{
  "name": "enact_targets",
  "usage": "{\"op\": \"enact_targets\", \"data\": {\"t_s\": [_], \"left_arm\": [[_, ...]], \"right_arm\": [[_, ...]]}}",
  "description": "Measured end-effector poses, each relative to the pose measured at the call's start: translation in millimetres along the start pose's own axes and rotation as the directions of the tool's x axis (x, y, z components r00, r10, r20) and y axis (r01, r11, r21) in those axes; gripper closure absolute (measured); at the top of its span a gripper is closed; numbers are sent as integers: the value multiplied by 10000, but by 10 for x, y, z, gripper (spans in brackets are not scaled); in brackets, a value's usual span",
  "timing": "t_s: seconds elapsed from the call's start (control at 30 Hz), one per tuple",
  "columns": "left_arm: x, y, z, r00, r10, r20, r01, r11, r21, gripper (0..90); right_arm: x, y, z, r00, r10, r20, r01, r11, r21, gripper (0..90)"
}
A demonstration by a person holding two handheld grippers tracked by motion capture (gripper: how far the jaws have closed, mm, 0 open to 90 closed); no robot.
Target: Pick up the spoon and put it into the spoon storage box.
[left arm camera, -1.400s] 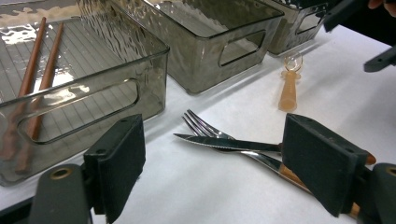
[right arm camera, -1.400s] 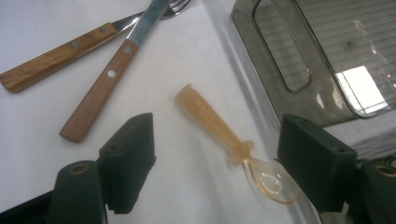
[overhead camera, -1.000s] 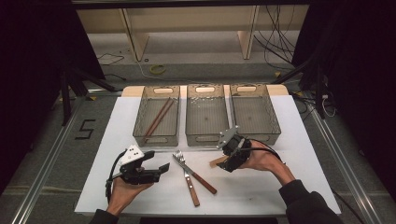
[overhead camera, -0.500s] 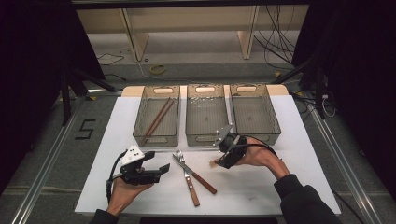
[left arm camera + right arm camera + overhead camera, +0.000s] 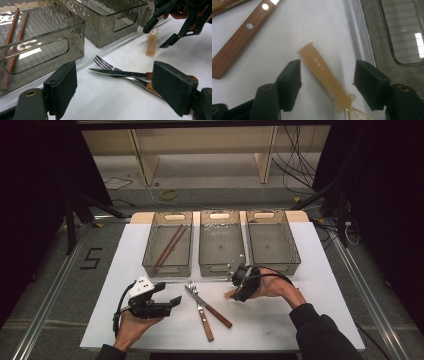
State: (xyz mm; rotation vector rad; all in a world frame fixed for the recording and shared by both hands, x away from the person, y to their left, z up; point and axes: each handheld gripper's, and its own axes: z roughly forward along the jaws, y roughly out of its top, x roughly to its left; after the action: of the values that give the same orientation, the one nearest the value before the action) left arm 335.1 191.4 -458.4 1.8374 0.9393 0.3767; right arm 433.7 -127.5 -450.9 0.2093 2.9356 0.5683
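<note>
A spoon (image 5: 322,67) with a translucent tan handle lies flat on the white table, just in front of the middle bin. My right gripper (image 5: 329,75) points down over it, one pad on each side of the handle. Its jaws have just been closing, but a gap still shows between each pad and the handle. The high view has that gripper (image 5: 241,291) right of centre, with the spoon (image 5: 230,293) under it. My left gripper (image 5: 167,297) rests low at the front left, open with nothing between its pads (image 5: 62,82). Its view looks across to the spoon (image 5: 151,47).
A fork (image 5: 206,326) and a knife (image 5: 221,317) with wooden handles lie crossed between the two grippers. Three smoky clear bins stand in a row behind: the left one (image 5: 150,265) holds brown chopsticks (image 5: 169,245); the middle (image 5: 221,268) and right (image 5: 296,257) ones are bare.
My right gripper has slid a little to the left and lower over the spoon. My left gripper has stayed where it was.
</note>
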Motion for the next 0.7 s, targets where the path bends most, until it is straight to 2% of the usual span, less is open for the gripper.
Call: {"op": "enact_targets", "data": {"t_s": [0.1,0.13,0.17,0.2,0.33,0.37,0.4,0.53,0.57,0.7], "left_arm": [[0,-1,-1,10000,29,19,-30,10000,28,201],[0,-1,0,10000,35,23,-35,10000,33,201],[0,-1,1,10000,26,27,-27,10000,50,201],[1,-1,1,10000,11,20,-12,10000,83,201],[3,-3,2,10000,-64,3,64,10000,32,203],[3,-3,3,10000,-73,7,73,10000,33,204],[4,-3,2,10000,-48,25,48,10000,83,204],[-1,-3,4,10000,-38,34,37,9999,97,205],[0,-3,3,10000,-43,39,42,10000,88,205],[-2,-5,5,10000,-61,48,61,9999,102,205]], "right_arm": [[-6,0,26,10000,-27,-86,27,10000,25,430],[-12,0,26,9998,-178,-132,180,9996,194,439],[8,4,40,9999,59,-154,-57,9999,136,446],[-2,0,46,9995,-247,-179,251,9994,245,452],[-7,-13,92,9984,-509,-233,518,9979,400,478],[6,-12,101,9994,-248,-246,260,9986,467,486],[-3,-14,115,9990,-367,-253,379,9980,513,494],[-11,-23,118,9983,-326,-493,347,9985,430,553],[-17,-26,121,9976,-473,-508,493,9980,385,564],[-7,-22,115,9978,-378,-540,402,9982,436,602]]}}
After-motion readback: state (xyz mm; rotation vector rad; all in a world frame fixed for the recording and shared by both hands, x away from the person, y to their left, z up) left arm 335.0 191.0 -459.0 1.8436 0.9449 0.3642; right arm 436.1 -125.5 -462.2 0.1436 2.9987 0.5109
